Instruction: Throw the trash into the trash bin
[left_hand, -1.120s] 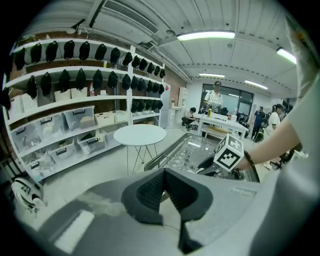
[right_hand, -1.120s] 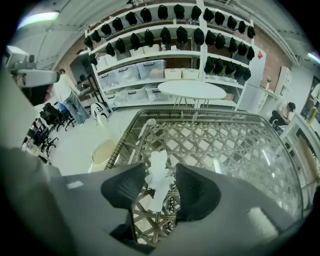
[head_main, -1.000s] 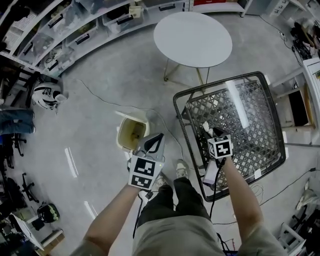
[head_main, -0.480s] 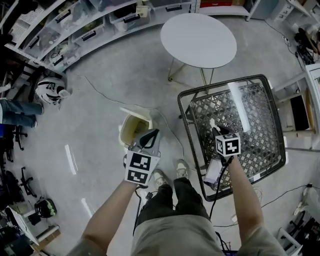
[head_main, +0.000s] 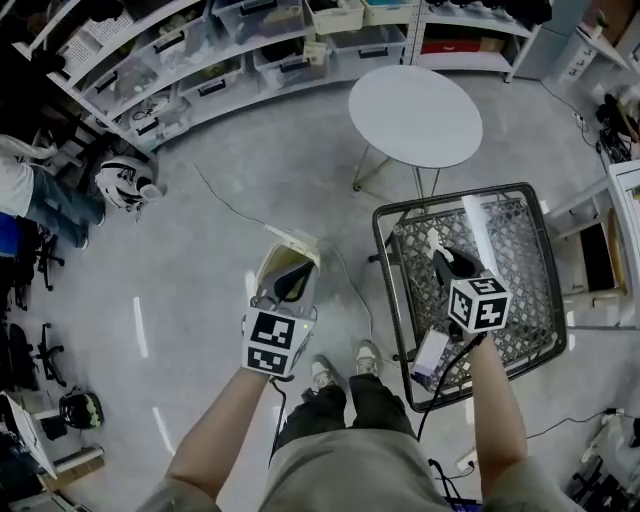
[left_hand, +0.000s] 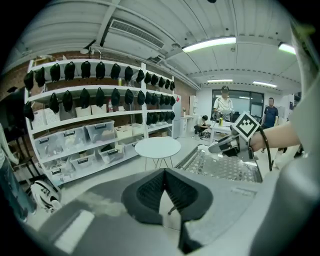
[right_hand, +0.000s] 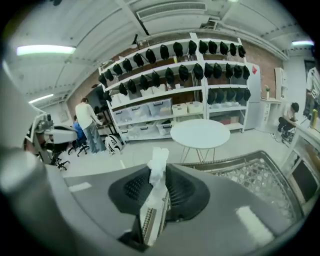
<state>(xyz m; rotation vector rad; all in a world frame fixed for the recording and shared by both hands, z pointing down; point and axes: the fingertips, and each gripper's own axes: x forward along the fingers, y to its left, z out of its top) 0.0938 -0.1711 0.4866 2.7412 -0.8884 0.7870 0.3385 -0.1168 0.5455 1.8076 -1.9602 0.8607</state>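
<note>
My right gripper is shut on a crumpled white piece of trash that sticks up past its tips. Its jaws have just been closing with that trash between them. In the head view the right gripper hangs above the black wire cart, with the trash at its tip. The cream trash bin stands on the floor to the left of the cart, its lid tilted open. My left gripper hovers over the bin with its jaws shut and nothing in them. In its own view the left gripper sees the right gripper over the cart.
A round white table stands beyond the cart. A white and purple item lies in the cart's near corner. Shelves with bins line the far wall. A helmet and a person are at the left. A cable crosses the floor.
Both grippers have risen. The right one has lifted out of the cart with the white trash. The left one now covers the near part of the bin.
</note>
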